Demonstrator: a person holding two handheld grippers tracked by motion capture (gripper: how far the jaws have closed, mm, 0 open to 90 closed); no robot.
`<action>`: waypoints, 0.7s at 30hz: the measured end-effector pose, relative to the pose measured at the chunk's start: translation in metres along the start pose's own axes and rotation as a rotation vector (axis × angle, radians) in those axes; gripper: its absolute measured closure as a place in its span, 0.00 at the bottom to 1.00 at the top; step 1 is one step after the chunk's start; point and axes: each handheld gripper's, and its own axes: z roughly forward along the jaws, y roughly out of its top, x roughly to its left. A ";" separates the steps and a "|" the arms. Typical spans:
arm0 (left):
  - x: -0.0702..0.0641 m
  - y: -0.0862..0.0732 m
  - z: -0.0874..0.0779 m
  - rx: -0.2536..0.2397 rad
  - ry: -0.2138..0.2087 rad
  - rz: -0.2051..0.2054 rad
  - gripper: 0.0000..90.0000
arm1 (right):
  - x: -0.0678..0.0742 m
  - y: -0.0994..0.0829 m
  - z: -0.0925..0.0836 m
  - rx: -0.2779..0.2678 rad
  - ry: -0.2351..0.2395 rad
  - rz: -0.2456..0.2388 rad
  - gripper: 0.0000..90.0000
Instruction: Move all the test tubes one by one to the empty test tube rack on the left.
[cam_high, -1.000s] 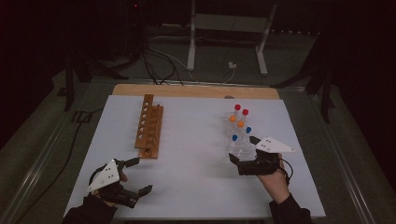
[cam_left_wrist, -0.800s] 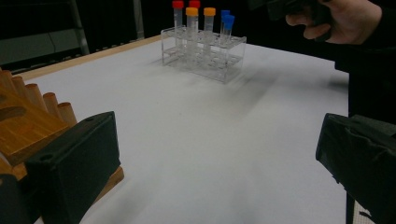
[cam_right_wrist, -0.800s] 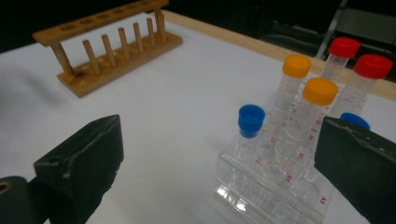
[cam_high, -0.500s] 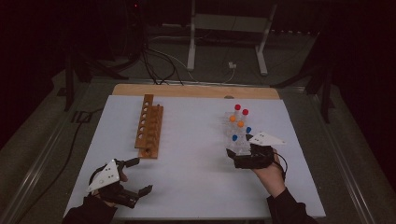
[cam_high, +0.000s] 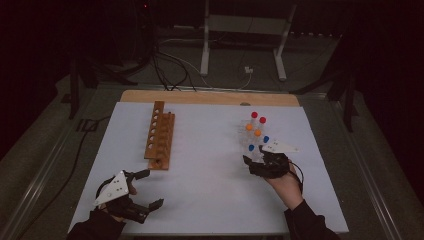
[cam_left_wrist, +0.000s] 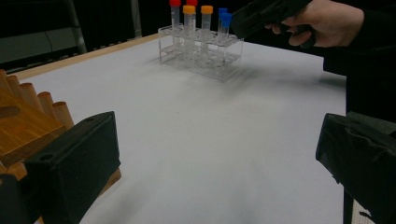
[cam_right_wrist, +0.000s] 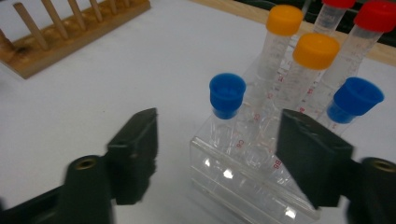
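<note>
A clear, glossy plastic rack (cam_right_wrist: 243, 186) holds transparent plastic tubes (cam_right_wrist: 273, 60) with smooth red, orange and blue caps. A wooden peg rack (cam_high: 161, 135) looks matt brown. The white tabletop (cam_high: 210, 170) appears smooth and matt.

Dim high view with black surroundings; gripper views brighter, slightly soft, blurred up close.

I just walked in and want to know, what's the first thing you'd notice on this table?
The bright caps: six tubes in red, orange and blue stand in a clear rack on the table's right side. The right tool hangs open just in front of the nearest blue-capped tube. A wooden peg rack sits over on the left.
</note>
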 end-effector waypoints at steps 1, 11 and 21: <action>0.000 0.000 0.000 0.000 0.000 0.000 0.00 | 0.000 0.000 0.002 0.005 -0.005 0.000 0.44; 0.000 0.000 0.000 0.002 -0.005 -0.001 0.00 | 0.000 -0.001 0.008 0.026 -0.026 -0.005 0.65; 0.000 0.000 0.000 0.002 -0.005 -0.003 0.01 | -0.003 0.000 0.011 0.021 -0.011 0.011 0.80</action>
